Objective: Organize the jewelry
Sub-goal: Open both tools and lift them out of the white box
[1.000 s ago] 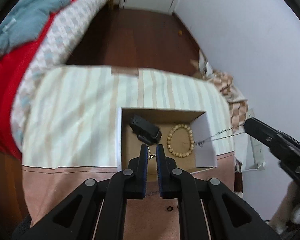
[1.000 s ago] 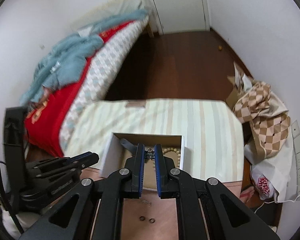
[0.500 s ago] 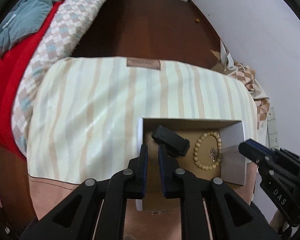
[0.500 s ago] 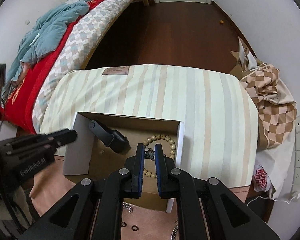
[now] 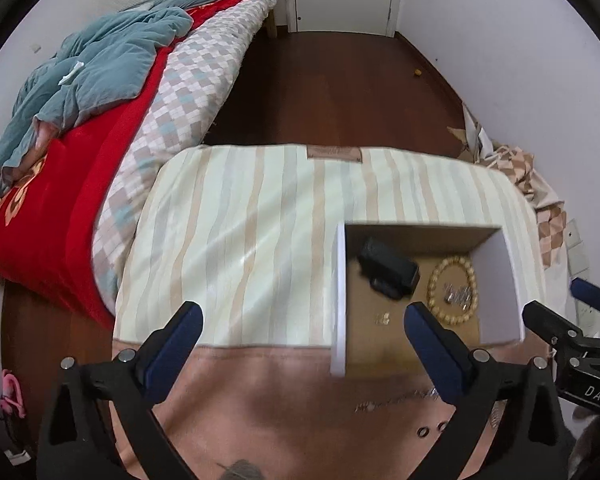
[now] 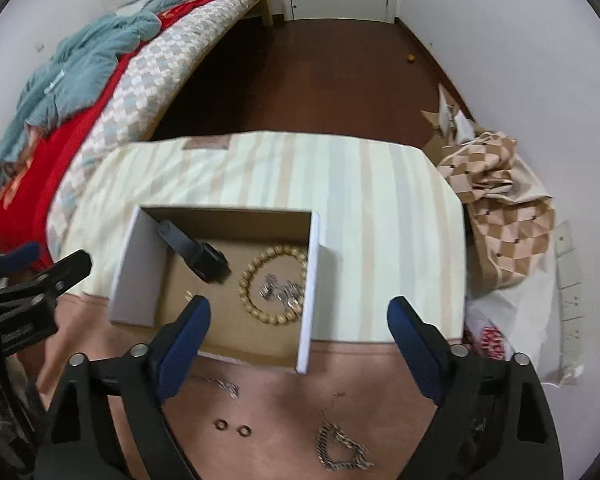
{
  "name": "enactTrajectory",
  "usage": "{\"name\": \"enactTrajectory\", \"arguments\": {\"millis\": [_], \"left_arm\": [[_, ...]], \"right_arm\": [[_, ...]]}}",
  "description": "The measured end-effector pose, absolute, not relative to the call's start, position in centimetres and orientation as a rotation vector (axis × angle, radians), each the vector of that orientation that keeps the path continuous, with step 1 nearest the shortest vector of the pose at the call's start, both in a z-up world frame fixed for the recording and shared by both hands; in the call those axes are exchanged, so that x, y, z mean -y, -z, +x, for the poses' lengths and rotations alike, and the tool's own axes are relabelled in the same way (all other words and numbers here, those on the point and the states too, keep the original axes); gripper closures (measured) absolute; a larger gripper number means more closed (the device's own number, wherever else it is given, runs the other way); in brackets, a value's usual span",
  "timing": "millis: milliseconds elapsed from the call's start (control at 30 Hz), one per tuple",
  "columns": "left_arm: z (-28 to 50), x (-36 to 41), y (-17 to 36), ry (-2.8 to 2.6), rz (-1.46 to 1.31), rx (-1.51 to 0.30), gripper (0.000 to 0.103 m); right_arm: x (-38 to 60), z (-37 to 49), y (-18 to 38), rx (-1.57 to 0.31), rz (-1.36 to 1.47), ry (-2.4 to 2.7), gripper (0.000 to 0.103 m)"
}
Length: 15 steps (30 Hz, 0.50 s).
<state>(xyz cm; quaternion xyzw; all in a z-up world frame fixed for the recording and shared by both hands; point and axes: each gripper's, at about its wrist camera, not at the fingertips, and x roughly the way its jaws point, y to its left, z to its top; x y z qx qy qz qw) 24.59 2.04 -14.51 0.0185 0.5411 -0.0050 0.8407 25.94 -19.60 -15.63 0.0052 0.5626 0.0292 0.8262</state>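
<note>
An open cardboard box sits on the striped cloth. Inside lie a black strap-like item, a wooden bead bracelet, a silver chain heap within the bracelet, and a tiny gold piece. My right gripper hovers above the box's near half, jaws opening wide and holding nothing. My left gripper hangs over the box's left wall, jaws also opening and gripping nothing. From the left wrist I see the bracelet and gold piece.
On the pink cloth in front of the box lie two small rings, a thick chain and a thinner chain. A bed with red and teal covers is at the left. A checked bag stands at the right wall.
Both grippers went from shut to wide open. The silver chain now lies inside the bracelet and the gold piece on the box floor. The left gripper shifted leftward; the right one sank.
</note>
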Motion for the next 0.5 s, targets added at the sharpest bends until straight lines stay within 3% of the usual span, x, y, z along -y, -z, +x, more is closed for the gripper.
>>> {"name": "enactTrajectory", "arguments": {"millis": [67,500], "left_arm": [[23.7,-2.0,14.9,-0.005,0.056,-1.146,0.000],[18.9,-1.9,12.3,-0.057,0.077,-1.050,0.000]], "right_arm": [[19.5,25.3,15.9,-1.199,0.000,-0.044,0.000],[18.6,20.7,13.5,-1.125,-0.065,0.061,0.000]]}}
